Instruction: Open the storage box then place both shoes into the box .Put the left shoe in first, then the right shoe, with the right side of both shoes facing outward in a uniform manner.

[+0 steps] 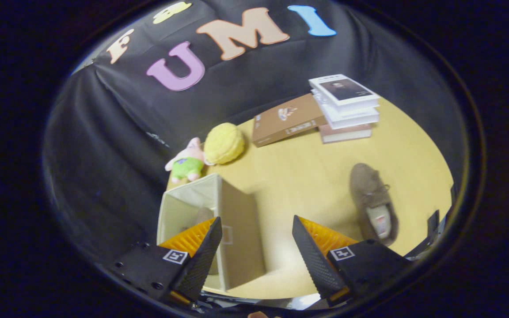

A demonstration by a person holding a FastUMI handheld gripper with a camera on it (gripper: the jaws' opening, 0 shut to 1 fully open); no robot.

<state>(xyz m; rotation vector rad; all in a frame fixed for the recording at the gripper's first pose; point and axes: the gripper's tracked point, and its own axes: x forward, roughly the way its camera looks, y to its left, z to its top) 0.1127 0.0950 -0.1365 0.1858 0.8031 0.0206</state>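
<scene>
A beige fabric storage box [232, 221] stands open on the wooden table, just ahead of my left finger. Inside it, a brownish shape [203, 215] that looks like a shoe shows behind that finger, mostly hidden. A brown shoe [373, 201] lies flat on the table beyond my right finger, its opening turned toward me. My gripper [256, 238] hovers above the box's near wall, open, with nothing between the fingers.
A yellow plush ball [224, 143] and a small pink and green plush toy [187, 162] lie behind the box. Further back rest a brown book [286, 120] and a stack of books [346, 106]. Bare table [307, 176] lies between box and shoe.
</scene>
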